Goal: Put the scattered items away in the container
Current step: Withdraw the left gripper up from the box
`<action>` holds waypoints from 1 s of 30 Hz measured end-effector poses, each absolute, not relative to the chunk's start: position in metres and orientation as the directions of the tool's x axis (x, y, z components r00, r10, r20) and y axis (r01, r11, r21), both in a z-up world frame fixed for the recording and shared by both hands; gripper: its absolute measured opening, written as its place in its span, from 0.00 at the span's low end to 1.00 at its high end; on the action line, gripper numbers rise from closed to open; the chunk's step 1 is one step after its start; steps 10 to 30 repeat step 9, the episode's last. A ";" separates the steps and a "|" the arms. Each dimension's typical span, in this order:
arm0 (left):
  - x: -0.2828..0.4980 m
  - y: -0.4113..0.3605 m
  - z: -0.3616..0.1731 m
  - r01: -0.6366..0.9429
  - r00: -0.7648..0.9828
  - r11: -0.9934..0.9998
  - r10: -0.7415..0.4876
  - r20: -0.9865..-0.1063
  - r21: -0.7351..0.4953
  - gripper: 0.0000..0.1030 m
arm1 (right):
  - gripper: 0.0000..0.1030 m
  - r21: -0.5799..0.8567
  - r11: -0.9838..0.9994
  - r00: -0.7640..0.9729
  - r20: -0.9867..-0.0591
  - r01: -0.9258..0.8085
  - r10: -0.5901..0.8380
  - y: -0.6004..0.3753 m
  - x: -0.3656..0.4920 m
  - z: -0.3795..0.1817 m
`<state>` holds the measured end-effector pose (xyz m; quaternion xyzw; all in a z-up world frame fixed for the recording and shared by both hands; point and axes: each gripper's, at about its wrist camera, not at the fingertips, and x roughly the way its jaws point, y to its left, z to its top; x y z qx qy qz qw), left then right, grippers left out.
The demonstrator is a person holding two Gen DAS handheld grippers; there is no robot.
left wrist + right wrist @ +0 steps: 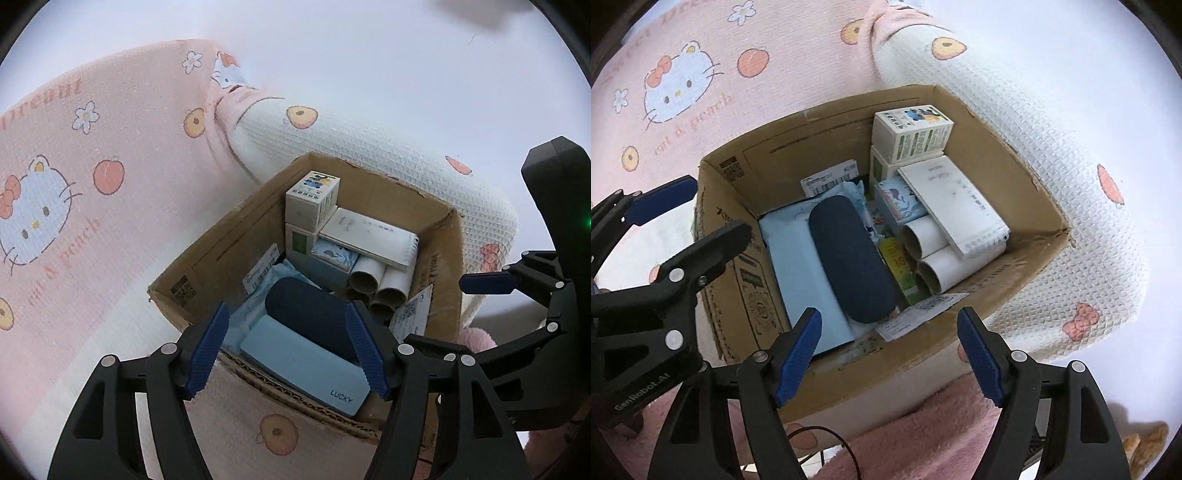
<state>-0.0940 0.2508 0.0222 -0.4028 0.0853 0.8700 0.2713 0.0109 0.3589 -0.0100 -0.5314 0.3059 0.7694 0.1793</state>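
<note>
The cardboard box (1015, 273) sits in the middle of both pictures, on a pink and white blanket (701, 122) with a cat face on it. The box looks full. Inside I can see a dark blue case (849, 258) lying on a light blue case (306, 365), some paper tubes (934, 258), a white notebook (956, 206) leaning on them, and 2 small white boxes (912, 136) stacked near the top of the box.

I think the tidying is nearly done or done. No loose things show on the blanket around the box, but I cannot see the whole bed.

The left claw (286, 347) hangs over the near edge of the box, spread wide, holding nothing. The right claw (888, 358) is spread wide too, and empty.

The light blue case says "LUCKY" at the lower middle of the left view. The blanket says "peach". The black arm at the lower left of the right view says "GenRobot.AI". The white stickers (831, 179) are too small to read.
</note>
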 end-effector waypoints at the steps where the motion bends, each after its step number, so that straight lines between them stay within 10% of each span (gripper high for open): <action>1: -0.094 0.251 0.022 -0.540 -0.526 -0.838 0.407 -0.746 -0.076 0.68 | 0.72 0.278 -0.751 -0.370 -0.928 -0.600 -0.048 0.359 0.011 -0.010; 30: -0.095 0.249 0.020 -0.534 -0.512 -0.840 0.411 -0.754 -0.095 0.68 | 0.73 0.276 -0.748 -0.367 -0.929 -0.604 -0.046 0.359 0.012 -0.010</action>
